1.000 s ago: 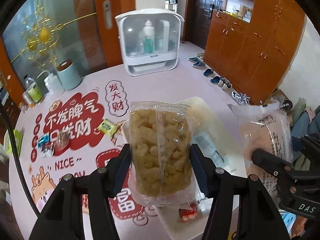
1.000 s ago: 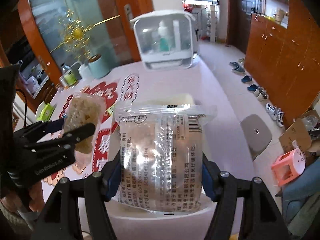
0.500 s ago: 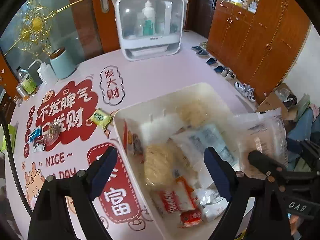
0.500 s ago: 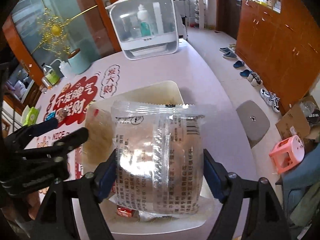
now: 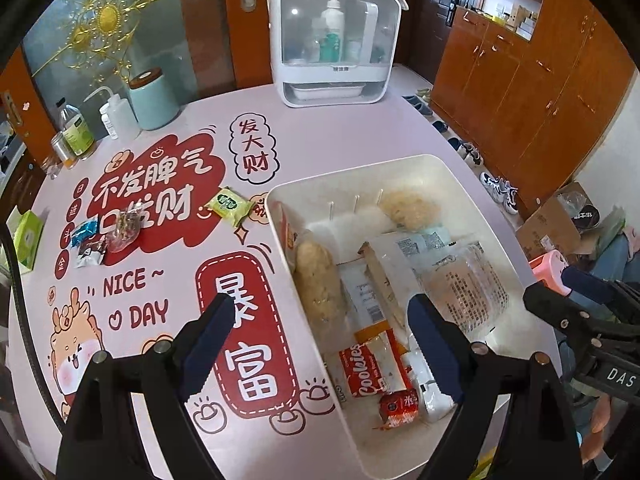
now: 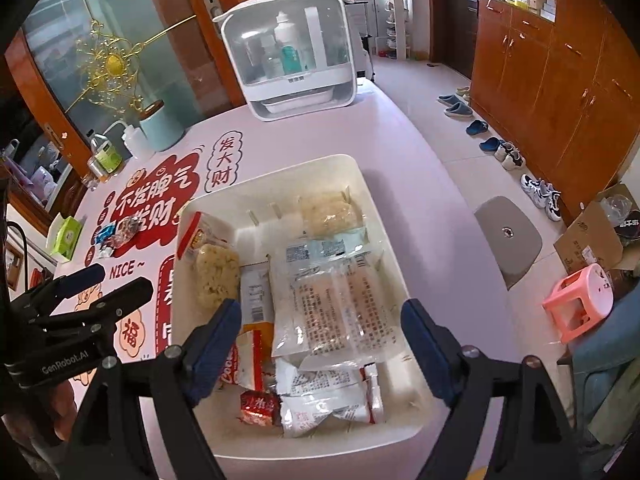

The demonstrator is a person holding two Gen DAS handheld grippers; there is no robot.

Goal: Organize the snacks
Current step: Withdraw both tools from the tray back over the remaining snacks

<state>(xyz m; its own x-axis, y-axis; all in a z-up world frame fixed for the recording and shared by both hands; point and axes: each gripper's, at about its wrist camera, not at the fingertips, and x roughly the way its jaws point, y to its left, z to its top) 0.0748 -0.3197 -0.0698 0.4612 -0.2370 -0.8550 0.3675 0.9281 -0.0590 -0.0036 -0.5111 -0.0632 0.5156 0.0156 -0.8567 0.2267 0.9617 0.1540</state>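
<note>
Left wrist view shows the left gripper [image 5: 320, 340] spread wide and empty above the white bin [image 5: 400, 162]; the right gripper [image 6: 322, 344] gapes likewise. Both packets released a second ago now lie inside: puffed-snack bag [image 5: 318, 280], clear printed packet [image 6: 344, 312].

I see a white cabinet [image 5: 334, 40] at the table's [image 5: 320, 132] far edge, teal canister [image 5: 154, 100], squeeze bottle [image 5: 118, 114], shoes [image 6: 456, 106] on floor, pink stool [image 6: 580, 302].
</note>
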